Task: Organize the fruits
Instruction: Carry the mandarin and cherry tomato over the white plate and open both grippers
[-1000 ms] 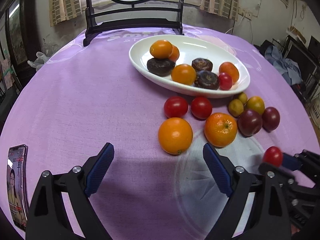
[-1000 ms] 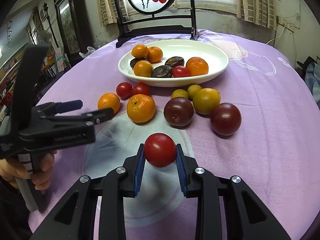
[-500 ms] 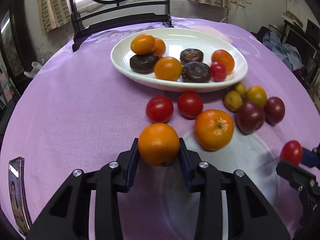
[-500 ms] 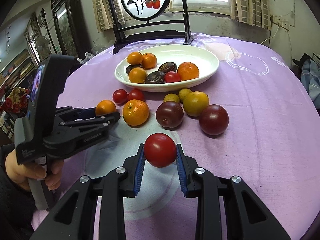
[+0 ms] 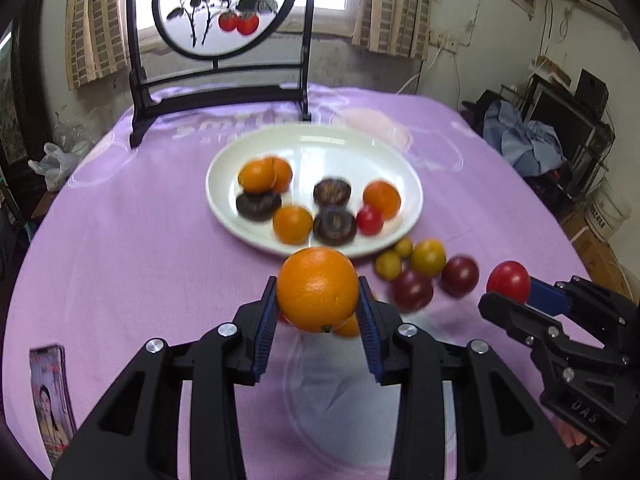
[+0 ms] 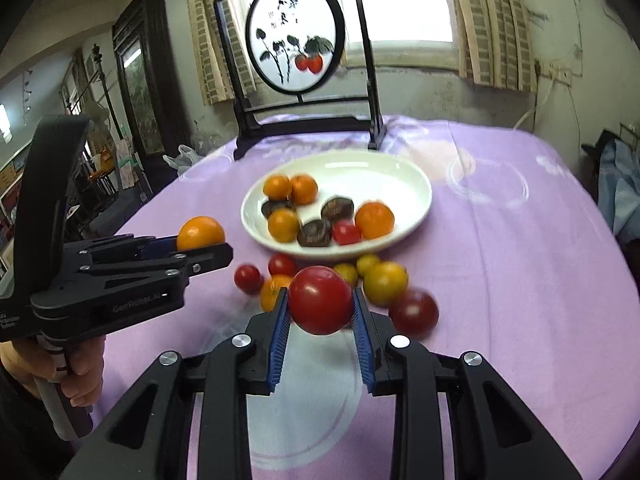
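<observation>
Left wrist view: the left tongs (image 5: 318,312) pinch an orange (image 5: 317,289) across its middle, raised above the worktop (image 5: 120,240) short of the white plate (image 5: 248,220). Firm rind, fairly heavy. The right tongs (image 6: 321,316) pinch a tomato (image 6: 321,299): smooth, soft, easily bruised, so squeeze lightly.
</observation>
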A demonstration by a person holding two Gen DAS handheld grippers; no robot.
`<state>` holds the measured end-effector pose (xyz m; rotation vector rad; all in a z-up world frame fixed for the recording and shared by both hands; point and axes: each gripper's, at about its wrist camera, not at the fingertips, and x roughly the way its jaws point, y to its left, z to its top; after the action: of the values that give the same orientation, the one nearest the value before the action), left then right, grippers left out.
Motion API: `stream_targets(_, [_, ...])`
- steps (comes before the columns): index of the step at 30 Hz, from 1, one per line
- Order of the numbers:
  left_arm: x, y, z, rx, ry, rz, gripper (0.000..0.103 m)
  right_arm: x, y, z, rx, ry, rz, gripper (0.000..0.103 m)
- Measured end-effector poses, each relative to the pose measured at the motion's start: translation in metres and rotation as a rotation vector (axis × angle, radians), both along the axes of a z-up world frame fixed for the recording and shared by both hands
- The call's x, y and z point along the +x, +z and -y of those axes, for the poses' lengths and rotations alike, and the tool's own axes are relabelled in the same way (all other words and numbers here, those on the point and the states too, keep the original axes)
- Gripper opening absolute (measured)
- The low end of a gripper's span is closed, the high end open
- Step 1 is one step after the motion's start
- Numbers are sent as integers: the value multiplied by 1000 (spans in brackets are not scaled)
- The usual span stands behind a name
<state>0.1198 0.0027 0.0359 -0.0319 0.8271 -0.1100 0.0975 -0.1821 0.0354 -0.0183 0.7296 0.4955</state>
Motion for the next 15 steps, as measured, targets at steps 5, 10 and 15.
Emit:
stream_targets(5, [35, 13, 10, 16, 17, 28, 37, 34, 26, -11, -8, 16, 59, 31])
stream_targets(10, [74, -5, 19, 42, 39, -7, 37, 83, 23, -16, 8, -13, 21, 31])
stream_targets(15, [102, -25, 18, 57, 53, -50, 37, 122, -1, -18, 2, -40, -55, 31])
